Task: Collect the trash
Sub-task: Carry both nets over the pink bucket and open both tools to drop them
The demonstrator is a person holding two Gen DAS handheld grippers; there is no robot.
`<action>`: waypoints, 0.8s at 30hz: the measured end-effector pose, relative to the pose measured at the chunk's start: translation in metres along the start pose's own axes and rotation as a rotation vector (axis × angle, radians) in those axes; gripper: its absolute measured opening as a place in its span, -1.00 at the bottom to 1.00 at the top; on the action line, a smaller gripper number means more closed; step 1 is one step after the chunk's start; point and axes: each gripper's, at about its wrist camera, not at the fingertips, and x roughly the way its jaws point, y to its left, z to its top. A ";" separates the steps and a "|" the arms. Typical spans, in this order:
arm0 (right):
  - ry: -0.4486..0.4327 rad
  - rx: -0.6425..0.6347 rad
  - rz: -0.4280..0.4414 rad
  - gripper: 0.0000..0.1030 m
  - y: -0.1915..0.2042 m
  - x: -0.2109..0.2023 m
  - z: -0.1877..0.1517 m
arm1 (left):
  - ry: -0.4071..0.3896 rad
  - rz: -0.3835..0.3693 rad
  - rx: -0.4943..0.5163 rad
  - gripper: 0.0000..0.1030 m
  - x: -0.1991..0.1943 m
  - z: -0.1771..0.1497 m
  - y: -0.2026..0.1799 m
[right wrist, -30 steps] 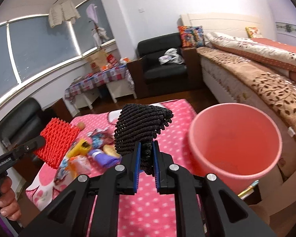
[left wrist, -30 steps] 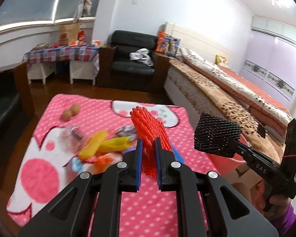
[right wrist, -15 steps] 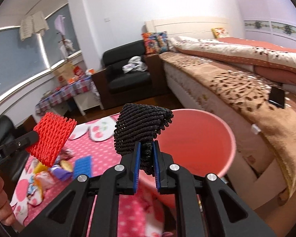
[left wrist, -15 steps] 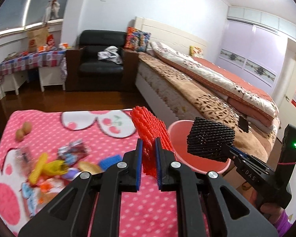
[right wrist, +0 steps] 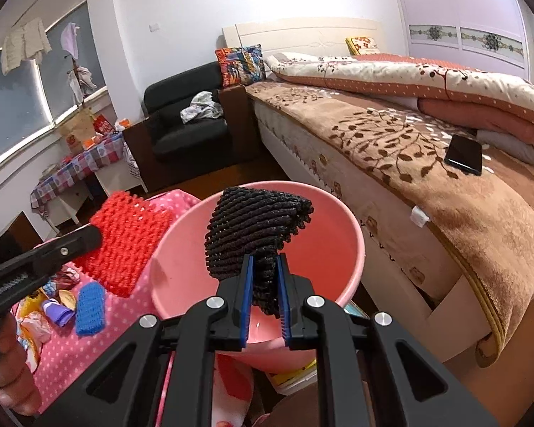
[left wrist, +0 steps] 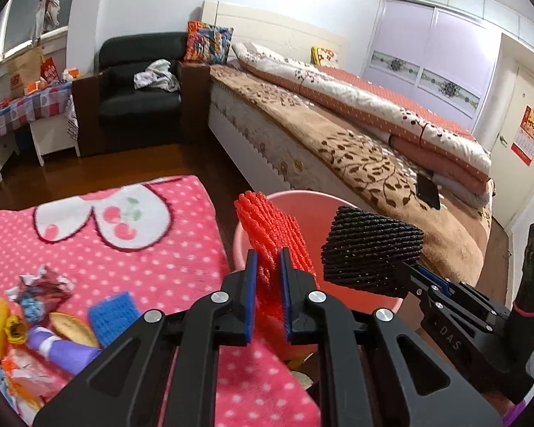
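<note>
Left wrist view: the left gripper (left wrist: pixel 268 274) is clenched on a red foam net (left wrist: pixel 272 240), which stands up between its blue pads. Just beyond and slightly right of it is a pink bucket (left wrist: pixel 244 235), its rim partly hidden behind the net. To the right, the right gripper (left wrist: pixel 406 272) reaches in from the near right, grasping a black foam net (left wrist: pixel 370 252) above the bucket. On the left lies a pink dotted blanket (left wrist: pixel 142 249), with a blue foam net (left wrist: pixel 112 313), a purple wrapper (left wrist: pixel 62 350) and other crumpled wrappers (left wrist: pixel 42 284) at its near left. A bed (left wrist: pixel 338 135) runs along the right, and a black armchair (left wrist: pixel 139 85) stands far left of it

Right wrist view: the right gripper (right wrist: pixel 263 286) pinches the black foam net (right wrist: pixel 254 227) between its blue pads, held over the open mouth of the pink bucket (right wrist: pixel 334 259). At left, the left gripper (right wrist: pixel 92 236) holds the red foam net (right wrist: pixel 128 238) beside the bucket's left rim, above the pink dotted blanket (right wrist: pixel 67 348). A hand (right wrist: pixel 9 370) shows at the near left edge. The blue foam net (right wrist: pixel 89 307) lies on the blanket below the red one. A dark phone (right wrist: pixel 464 153) rests on the bed (right wrist: pixel 391 149) at right
</note>
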 end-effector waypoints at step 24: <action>0.019 0.003 -0.028 -0.28 -0.009 0.011 0.001 | 0.028 -0.048 0.081 -0.35 0.024 -0.002 -0.027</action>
